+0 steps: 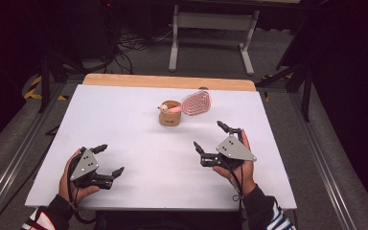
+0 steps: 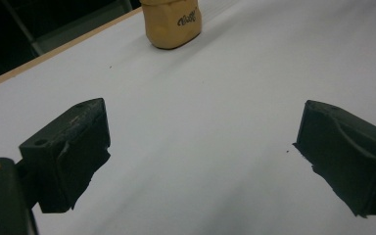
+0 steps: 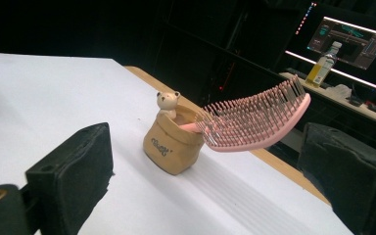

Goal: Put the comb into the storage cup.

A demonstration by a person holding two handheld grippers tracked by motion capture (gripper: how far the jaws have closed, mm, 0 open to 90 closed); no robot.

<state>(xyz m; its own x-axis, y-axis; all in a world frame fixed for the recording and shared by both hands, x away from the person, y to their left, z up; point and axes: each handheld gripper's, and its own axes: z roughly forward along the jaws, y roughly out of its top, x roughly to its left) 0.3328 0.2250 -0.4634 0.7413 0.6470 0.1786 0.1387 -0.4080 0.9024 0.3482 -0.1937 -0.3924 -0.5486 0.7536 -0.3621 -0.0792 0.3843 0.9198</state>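
High view: nearest the person, the left gripper (image 1: 109,159) and right gripper (image 1: 209,135) rest low over the white table (image 1: 124,120), each with jaws spread wide and empty. Farther back, near the table's middle, a tan pot (image 1: 170,118) with a bear figure holds a pink hairbrush (image 1: 195,103), its handle inside, bristled head leaning out over the rim.

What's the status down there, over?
Left gripper and right gripper open, empty. Pink hairbrush handle-down in tan bear pot. Path clear.
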